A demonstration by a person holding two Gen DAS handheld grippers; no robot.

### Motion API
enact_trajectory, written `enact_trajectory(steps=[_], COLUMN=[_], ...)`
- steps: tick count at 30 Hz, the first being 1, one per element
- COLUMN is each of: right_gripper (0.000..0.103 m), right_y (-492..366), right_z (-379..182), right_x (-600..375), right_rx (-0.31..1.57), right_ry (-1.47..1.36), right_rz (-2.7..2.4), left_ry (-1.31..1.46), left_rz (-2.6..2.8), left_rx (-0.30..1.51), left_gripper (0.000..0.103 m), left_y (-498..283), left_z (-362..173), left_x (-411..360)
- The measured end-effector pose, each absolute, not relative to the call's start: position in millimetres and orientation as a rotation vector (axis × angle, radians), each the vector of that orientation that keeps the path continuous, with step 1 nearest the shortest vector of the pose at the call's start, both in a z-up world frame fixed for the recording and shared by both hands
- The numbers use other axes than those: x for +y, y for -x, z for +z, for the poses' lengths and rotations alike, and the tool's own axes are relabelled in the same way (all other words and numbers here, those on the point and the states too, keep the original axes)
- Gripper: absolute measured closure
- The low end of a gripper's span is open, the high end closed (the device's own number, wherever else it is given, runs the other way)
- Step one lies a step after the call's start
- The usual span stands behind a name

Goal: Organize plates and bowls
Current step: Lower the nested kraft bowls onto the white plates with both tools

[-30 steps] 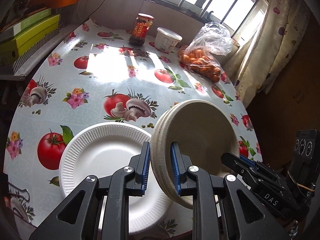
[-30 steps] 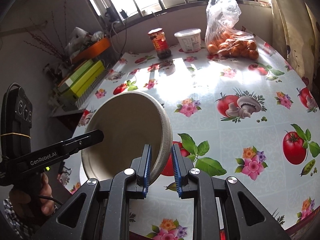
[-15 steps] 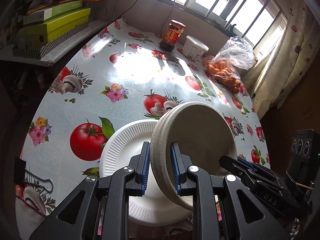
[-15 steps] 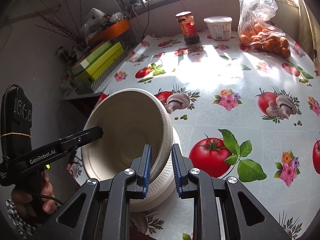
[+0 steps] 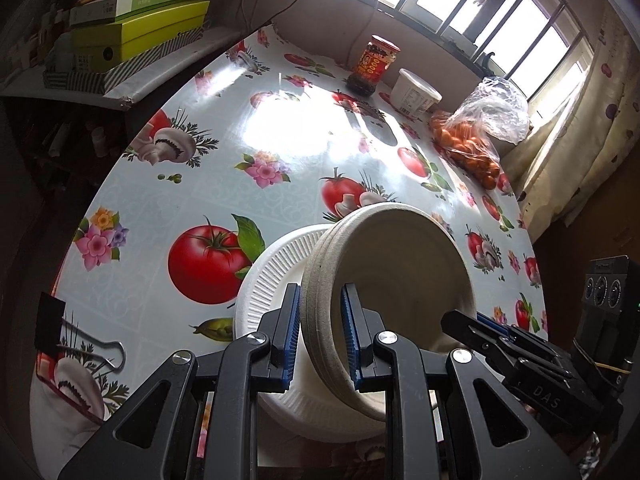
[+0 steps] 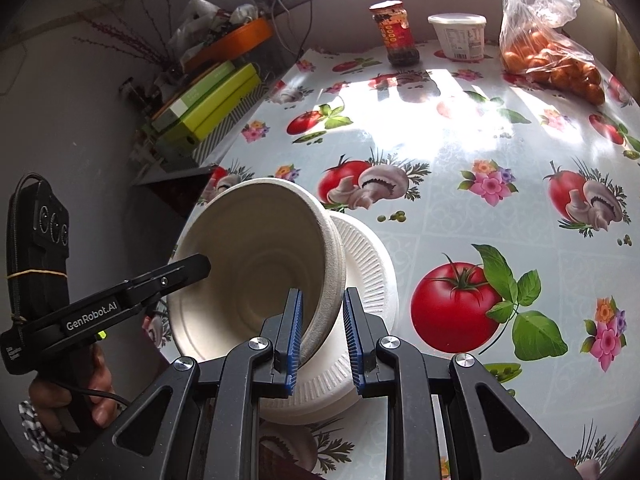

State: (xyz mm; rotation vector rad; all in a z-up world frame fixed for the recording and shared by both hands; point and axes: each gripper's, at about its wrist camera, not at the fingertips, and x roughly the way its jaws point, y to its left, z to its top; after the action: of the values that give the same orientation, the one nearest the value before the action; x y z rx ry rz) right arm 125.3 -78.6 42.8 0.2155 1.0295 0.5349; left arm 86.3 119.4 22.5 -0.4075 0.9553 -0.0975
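Observation:
A stack of beige pulp bowls [image 5: 400, 272] hangs tilted on its side, just above a stack of white ribbed paper plates [image 5: 272, 272] near the table's front edge. My left gripper [image 5: 320, 332] is shut on the stack's near rim. My right gripper [image 6: 322, 328] is shut on the opposite rim of the same bowls [image 6: 256, 264], with the white plates [image 6: 368, 272] under and behind them. Each view shows the other gripper's fingers at the far rim: the right gripper [image 5: 480, 328] and the left gripper [image 6: 196, 266], the latter held by a hand. The bowls hide part of the plates.
At the table's far edge under the window stand a red sauce jar [image 5: 374, 64], a white tub [image 5: 414, 94] and a bag of oranges [image 5: 476, 136]. A binder clip [image 5: 72, 336] grips the tablecloth's edge. Green boxes [image 5: 140, 28] lie on a side shelf.
Both grippers have carried the tilted bowls across the table and a little lower. The bowls now hang over the white plates instead of beside them.

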Motion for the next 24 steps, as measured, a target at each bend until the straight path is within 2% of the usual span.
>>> enact_trajectory(steps=[18, 24], right_gripper=[0.082, 0.074], right_y=[-127.5, -127.2], right_z=[38.4, 40.2], right_x=[-77.4, -76.4], right_rx=[1.027, 1.021], right_ry=[-0.202, -0.207], right_rz=[0.528, 0.542], left_ry=[0.417, 0.412], left_rz=[-0.099, -0.094], left_rx=[0.974, 0.968], left_gripper=[0.082, 0.081], left_y=[-88.9, -89.7], left_z=[10.7, 9.7], left_x=[121.2, 122.9])
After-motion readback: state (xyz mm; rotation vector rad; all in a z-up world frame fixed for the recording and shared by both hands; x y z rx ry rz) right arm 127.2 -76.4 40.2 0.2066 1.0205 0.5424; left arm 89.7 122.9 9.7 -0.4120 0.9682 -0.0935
